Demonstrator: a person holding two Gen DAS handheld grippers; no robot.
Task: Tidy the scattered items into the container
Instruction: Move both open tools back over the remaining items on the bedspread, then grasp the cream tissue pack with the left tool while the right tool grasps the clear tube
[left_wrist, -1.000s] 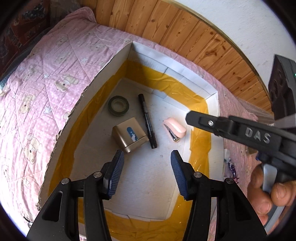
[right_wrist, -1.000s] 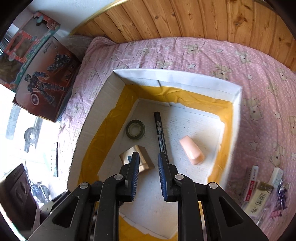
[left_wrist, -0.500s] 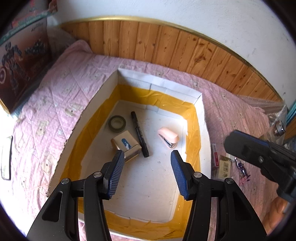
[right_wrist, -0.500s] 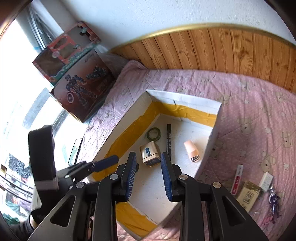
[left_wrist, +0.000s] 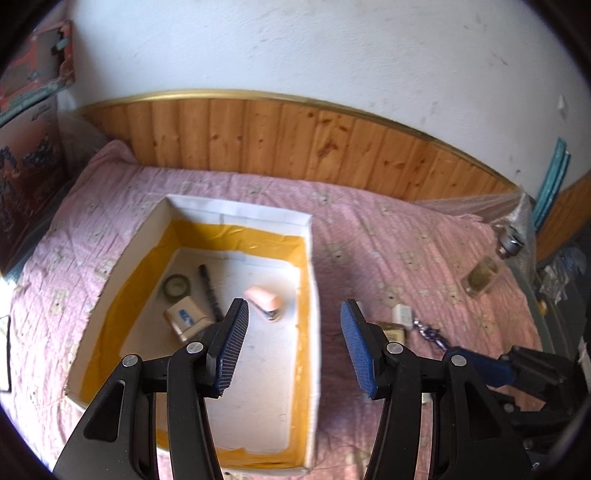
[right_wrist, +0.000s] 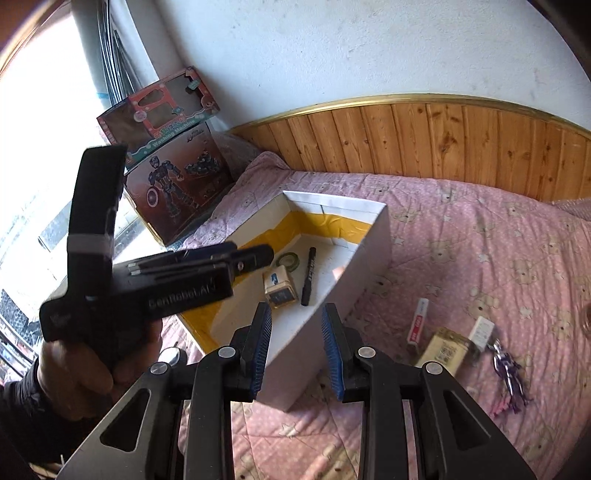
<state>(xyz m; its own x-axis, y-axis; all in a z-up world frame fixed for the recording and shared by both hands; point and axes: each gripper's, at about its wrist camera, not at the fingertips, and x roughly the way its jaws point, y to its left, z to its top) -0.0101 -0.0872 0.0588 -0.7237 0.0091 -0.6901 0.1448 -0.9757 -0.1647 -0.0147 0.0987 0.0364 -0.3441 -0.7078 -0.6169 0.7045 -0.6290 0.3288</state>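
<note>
seen first from the left wrist, the left gripper (left_wrist: 293, 345) is hanging with its blue-padded jaws spread wide and nothing between them, over the right wall of the white cardboard box lined with yellow tape (left_wrist: 312, 280). lying inside the box are a dark green tape roll (left_wrist: 176, 287), a black marker pen (left_wrist: 210, 293), a small beige carton with a blue mark (left_wrist: 187, 320) and a pink stapler (left_wrist: 265, 302). the box is sitting on a pink quilted bedcover with bear prints (left_wrist: 406, 243). lying on the cover to the right of the box are a small white block (left_wrist: 402, 314), a gold-coloured packet (left_wrist: 394, 331), partly hidden by a finger, and a purple trinket (left_wrist: 428, 331). a blue-tipped finger of the right gripper is showing at the lower right.

next, from the right wrist, the right gripper (right_wrist: 297, 349) is hovering above the box's near corner (right_wrist: 362, 258); its jaws have just been opening, are standing partly apart, and are holding nothing. the marker pen (right_wrist: 308, 275), the carton (right_wrist: 280, 288) and the tape roll (right_wrist: 289, 259) are visible inside. resting on the bedcover (right_wrist: 480, 258) to the right, well apart from the box, are a red-and-white slim tube (right_wrist: 417, 324), the gold packet (right_wrist: 445, 349), the white block (right_wrist: 482, 330) and the purple trinket (right_wrist: 511, 373). at the left, a hand (right_wrist: 85, 365) is gripping the left gripper's handle.
</note>
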